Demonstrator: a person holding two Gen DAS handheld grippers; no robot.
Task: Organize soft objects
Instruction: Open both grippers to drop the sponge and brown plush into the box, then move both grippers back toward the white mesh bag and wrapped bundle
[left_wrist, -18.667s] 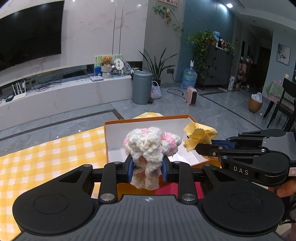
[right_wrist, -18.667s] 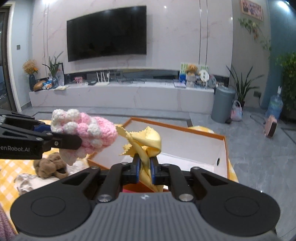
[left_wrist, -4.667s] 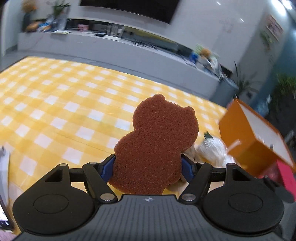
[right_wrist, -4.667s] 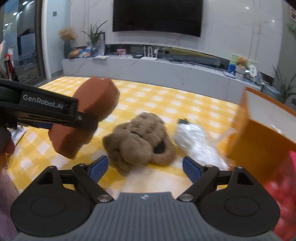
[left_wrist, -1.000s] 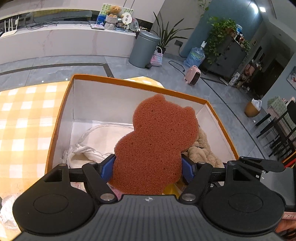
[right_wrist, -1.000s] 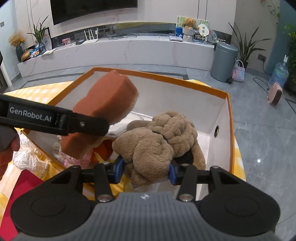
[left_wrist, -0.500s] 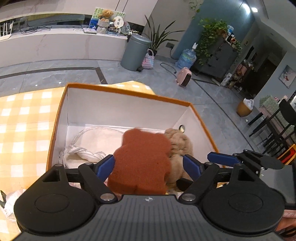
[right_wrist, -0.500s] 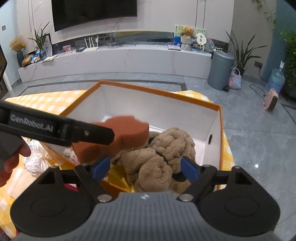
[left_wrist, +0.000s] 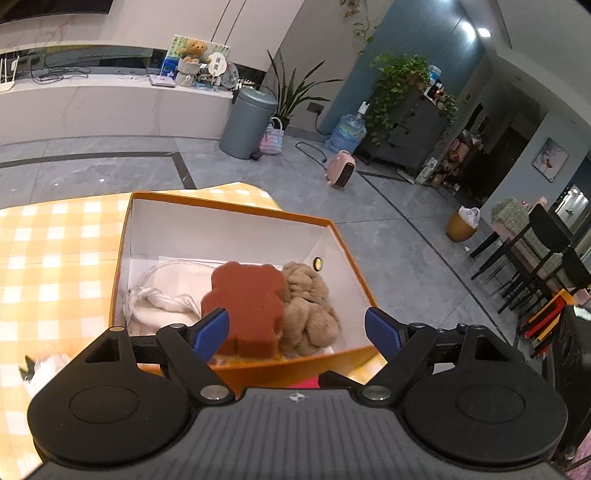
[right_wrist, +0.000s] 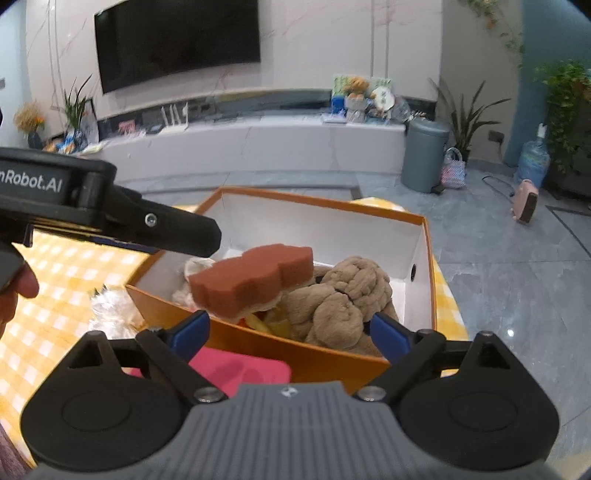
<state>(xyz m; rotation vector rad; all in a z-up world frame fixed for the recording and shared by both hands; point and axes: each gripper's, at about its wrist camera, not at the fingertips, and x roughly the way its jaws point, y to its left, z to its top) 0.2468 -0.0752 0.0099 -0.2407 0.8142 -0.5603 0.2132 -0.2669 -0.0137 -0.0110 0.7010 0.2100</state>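
Note:
An orange box with white walls (left_wrist: 229, 236) (right_wrist: 325, 229) stands on the yellow checked table. In it lie a brown bear-shaped sponge (left_wrist: 247, 299) (right_wrist: 255, 280), a tan plush toy (left_wrist: 306, 306) (right_wrist: 340, 295) to its right, a white cloth (left_wrist: 166, 291) to its left and yellow cloth (right_wrist: 273, 325) underneath. My left gripper (left_wrist: 297, 326) is open and empty above the box's near wall. My right gripper (right_wrist: 290, 332) is open and empty at the near wall. The left gripper's finger (right_wrist: 162, 229) reaches in from the left above the box.
A pink flat object (right_wrist: 240, 369) lies on the table in front of the box. A crumpled clear plastic bag (right_wrist: 110, 310) (left_wrist: 44, 369) lies left of the box. The yellow checked tablecloth (left_wrist: 55, 258) stretches left. Beyond the box the table ends over grey floor.
Both grippers have opened and drawn back and up from the box. The sponge and the plush toy, held a second ago, now lie in the box.

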